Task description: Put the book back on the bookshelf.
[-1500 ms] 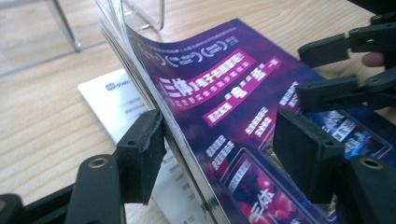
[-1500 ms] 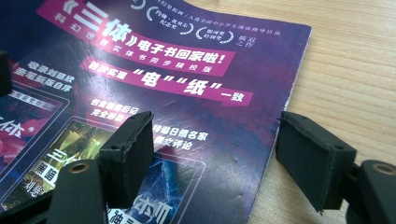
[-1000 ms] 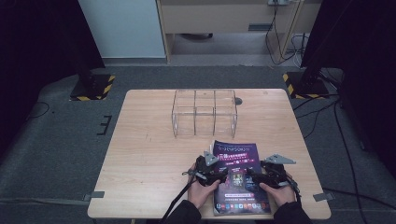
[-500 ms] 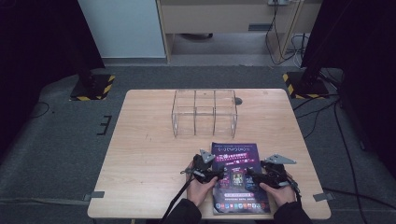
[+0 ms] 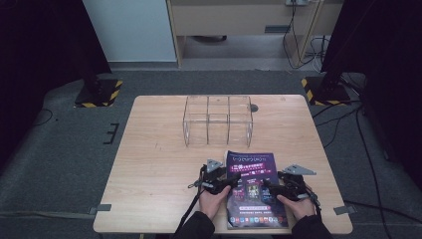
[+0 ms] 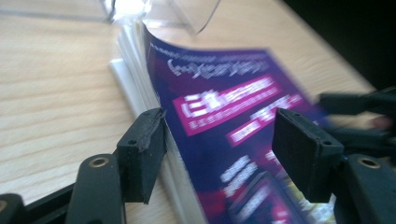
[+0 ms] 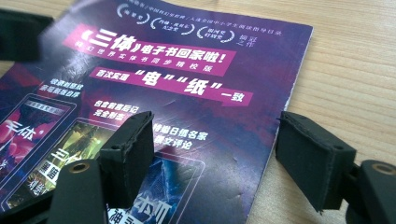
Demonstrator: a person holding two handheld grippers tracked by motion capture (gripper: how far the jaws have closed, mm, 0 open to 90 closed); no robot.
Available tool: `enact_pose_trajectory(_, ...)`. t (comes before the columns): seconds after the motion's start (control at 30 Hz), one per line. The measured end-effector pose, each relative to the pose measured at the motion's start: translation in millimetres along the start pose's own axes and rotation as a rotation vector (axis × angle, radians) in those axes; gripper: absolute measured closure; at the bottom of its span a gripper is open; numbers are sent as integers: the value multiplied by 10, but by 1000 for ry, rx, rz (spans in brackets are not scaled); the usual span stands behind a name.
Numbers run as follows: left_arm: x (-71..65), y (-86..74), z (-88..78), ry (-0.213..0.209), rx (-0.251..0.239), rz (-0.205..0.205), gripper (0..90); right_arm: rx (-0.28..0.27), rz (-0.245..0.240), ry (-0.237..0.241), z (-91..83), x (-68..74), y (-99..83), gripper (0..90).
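A magazine with a purple cover (image 5: 254,191) lies flat near the table's front edge. My left gripper (image 5: 233,180) sits at its left edge, my right gripper (image 5: 268,186) at its right. In the left gripper view the jaws of the left gripper (image 6: 219,135) have just been closing. They stand wide apart around the magazine's (image 6: 224,107) left edge, where the cover curls up off the white pages. In the right gripper view the right gripper (image 7: 217,135) is open, straddling the right edge of the magazine (image 7: 187,79) just above it.
A clear acrylic divider box (image 5: 217,119) stands on the wooden table (image 5: 154,174) just beyond the magazine, and its foot (image 6: 182,11) is close to the magazine's far edge. Bare wood lies to the left and right. Cables trail from both grippers off the front edge.
My left gripper has shifted slightly at the magazine's left edge, and the magazine's far left corner has squared up a little. The right gripper has stayed put.
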State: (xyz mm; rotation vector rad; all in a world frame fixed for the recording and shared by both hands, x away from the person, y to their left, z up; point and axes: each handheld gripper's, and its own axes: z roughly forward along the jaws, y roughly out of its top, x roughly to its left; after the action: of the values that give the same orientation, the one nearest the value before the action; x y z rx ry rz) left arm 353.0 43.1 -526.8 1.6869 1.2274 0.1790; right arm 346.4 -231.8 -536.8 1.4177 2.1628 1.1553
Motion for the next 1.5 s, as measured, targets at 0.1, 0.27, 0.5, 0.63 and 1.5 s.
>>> enact_pose_trajectory(0.1, -55, -24, -47, -55, -24, 0, 342, -2, 2, 1, 1, -3, 1, 279)
enact_pose_trajectory(0.27, -84, -120, -36, -60, 22, 37, 339, -3, 4, 5, -2, -11, 0, 279)
enact_pose_trajectory(0.5, -73, -33, -7, -108, 68, 84, 332, -3, 7, 6, -2, -11, 0, 279)
enact_pose_trajectory(0.63, -49, -5, 46, -118, 102, 94, 291, -3, 7, 7, -3, -12, 0, 279)
enact_pose_trajectory(1.5, -77, 40, 86, -90, 123, 134, 395, -4, 15, 5, -6, -19, -1, 278)
